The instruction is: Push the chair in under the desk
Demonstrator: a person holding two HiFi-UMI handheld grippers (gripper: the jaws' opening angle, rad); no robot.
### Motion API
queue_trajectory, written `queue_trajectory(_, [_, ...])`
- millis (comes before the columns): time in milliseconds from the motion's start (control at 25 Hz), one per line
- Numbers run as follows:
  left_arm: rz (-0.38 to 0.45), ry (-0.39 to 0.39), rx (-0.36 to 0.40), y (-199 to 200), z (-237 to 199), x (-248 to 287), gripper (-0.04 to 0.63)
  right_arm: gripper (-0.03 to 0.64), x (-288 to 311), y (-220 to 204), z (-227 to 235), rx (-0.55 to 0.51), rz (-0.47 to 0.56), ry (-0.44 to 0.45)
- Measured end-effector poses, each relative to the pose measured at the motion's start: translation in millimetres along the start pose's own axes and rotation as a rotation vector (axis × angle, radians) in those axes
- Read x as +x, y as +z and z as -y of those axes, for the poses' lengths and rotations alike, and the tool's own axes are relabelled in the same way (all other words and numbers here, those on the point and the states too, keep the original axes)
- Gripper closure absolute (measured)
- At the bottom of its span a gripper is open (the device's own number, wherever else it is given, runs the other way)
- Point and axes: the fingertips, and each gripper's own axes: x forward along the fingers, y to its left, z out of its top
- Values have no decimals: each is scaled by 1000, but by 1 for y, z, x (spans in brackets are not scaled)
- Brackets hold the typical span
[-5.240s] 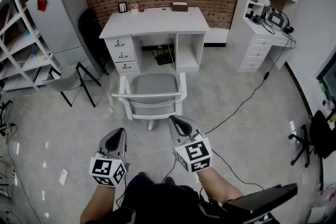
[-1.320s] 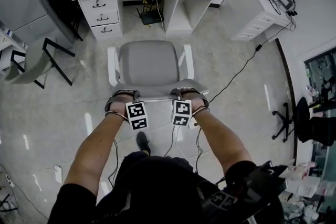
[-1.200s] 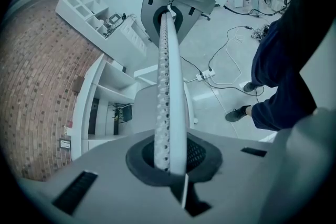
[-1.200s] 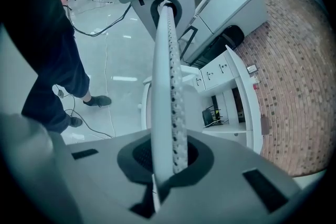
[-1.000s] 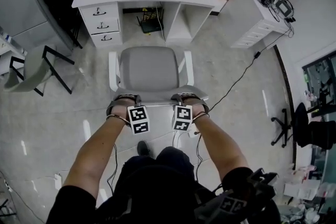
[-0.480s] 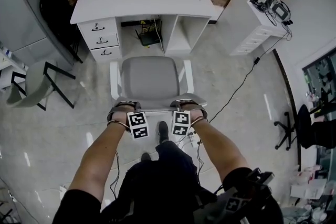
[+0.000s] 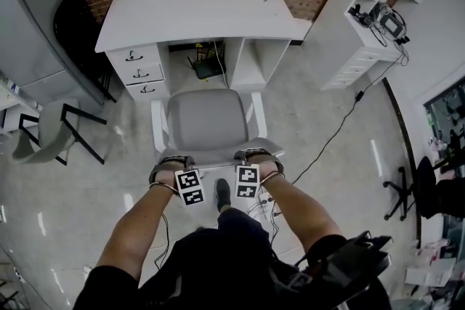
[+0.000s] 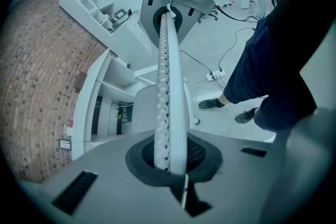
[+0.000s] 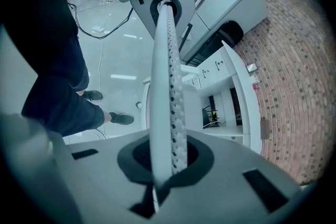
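The chair (image 7: 211, 120) has rolled closer to the desk (image 7: 196, 11), and its seat front now stands at the kneehole mouth. The left gripper (image 7: 172, 160) and right gripper (image 7: 253, 154) rest against its back rail, both with fingers pressed together.

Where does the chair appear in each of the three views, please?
Head view: the chair sits in the centre, its seat just in front of the desk's kneehole.
Left gripper view: its perforated backrest edge runs up the middle of the picture.
Right gripper view: the same edge runs up the middle.
Shared landmark: the white desk, at the left in the left gripper view and at the right in the right gripper view.
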Motion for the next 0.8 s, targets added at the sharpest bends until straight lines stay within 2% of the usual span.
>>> queue_trajectory(200, [-13, -40, -42, 12, -15, 10, 584, 606, 9, -15, 20, -27, 16, 18])
queue_trajectory(520, [-42, -48, -87, 12, -51, 26, 584, 606, 28, -21, 60, -57, 30, 21])
queue_trajectory(800, [-71, -55, -72, 3, -83, 40, 584, 606, 44, -18, 90, -49, 33, 25])
